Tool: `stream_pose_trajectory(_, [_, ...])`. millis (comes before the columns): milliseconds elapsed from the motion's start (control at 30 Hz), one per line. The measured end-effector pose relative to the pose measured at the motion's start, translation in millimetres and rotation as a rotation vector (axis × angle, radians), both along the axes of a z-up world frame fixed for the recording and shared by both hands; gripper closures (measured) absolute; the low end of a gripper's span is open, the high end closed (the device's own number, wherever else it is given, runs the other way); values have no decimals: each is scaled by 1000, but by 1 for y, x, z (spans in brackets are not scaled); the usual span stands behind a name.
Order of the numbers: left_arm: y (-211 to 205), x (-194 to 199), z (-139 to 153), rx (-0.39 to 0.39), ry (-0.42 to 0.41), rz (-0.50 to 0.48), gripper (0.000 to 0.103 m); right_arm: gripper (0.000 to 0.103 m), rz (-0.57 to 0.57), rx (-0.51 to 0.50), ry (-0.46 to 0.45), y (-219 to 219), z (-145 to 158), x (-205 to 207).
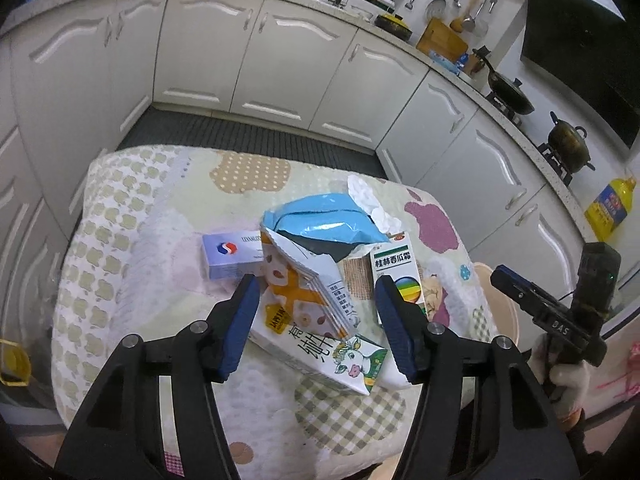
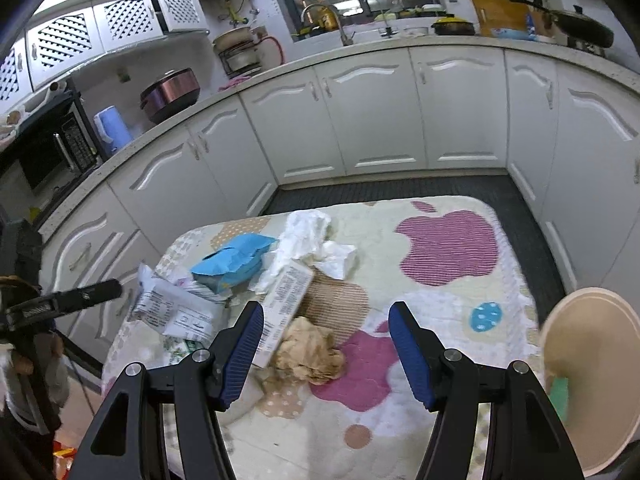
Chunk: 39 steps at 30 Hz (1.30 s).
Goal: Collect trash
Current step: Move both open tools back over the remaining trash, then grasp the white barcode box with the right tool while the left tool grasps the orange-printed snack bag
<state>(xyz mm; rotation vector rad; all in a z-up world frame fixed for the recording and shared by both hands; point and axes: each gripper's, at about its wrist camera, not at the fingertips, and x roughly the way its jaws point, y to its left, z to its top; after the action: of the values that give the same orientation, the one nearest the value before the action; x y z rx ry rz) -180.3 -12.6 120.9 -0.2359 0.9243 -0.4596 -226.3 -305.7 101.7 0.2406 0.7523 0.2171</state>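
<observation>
A pile of trash lies on a table under a patterned cloth [image 1: 132, 280]. My left gripper [image 1: 317, 284] hovers open over a flattened orange-and-white carton [image 1: 308, 312], whose width lies between the fingers without touching the pads. Around it lie a blue-and-white small box [image 1: 230, 254], a blue plastic bag [image 1: 324, 224], white tissue [image 1: 368, 196] and a green-and-white medicine box [image 1: 396, 276]. My right gripper [image 2: 326, 312] is open above a crumpled brown paper [image 2: 308, 356], next to a long white box [image 2: 286, 300].
A beige bin [image 2: 592, 360] stands at the table's right edge with something green inside. White kitchen cabinets [image 2: 372, 120] ring the table beyond a dark floor mat [image 1: 248, 136]. A stove with pans [image 1: 512, 92] and a yellow oil bottle [image 1: 610, 208] sit on the right counter.
</observation>
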Motion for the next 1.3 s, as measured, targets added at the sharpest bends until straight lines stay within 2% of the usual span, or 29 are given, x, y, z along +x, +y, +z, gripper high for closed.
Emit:
stream_pose_trajectory(400, [-21, 23, -16, 40, 21, 2, 44, 40, 123, 90, 135, 43, -27, 62])
stream_pose_trajectory(533, [-22, 25, -19, 59, 25, 3, 44, 40, 99, 53, 203, 49, -42, 81])
stream_pose_trajectory(633, [-21, 29, -22, 62, 36, 12, 44, 40, 98, 76, 242, 48, -53, 90])
stream_pose_trajectory(667, [-21, 30, -24, 63, 43, 13, 44, 42, 104, 87, 250, 48, -55, 93])
stream_pose_trajectory(767, [-25, 33, -30, 73, 64, 9, 44, 61, 127, 91, 272, 52, -62, 98])
stream_pose_trajectory(800, [-27, 34, -31, 78, 64, 6, 44, 67, 133, 84, 271, 54, -64, 98])
stream_pose_trajectory(900, [-29, 34, -32, 83, 54, 0, 45, 72, 146, 89, 234, 53, -57, 90])
stream_pose_trajectory(933, [-28, 34, -32, 78, 51, -1, 50, 73, 148, 90, 219, 52, -53, 86])
stream_pose_trajectory(1000, [-28, 33, -32, 70, 46, -11, 53, 76, 150, 84, 185, 51, -43, 77])
stream_pose_trajectory(1133, [-25, 22, -22, 56, 10, -27, 58, 77, 152, 99, 113, 45, -21, 58])
stream_pose_trajectory(1300, [-14, 5, 1, 40, -41, -18, 58, 77, 141, 130, 47, 38, -1, 36])
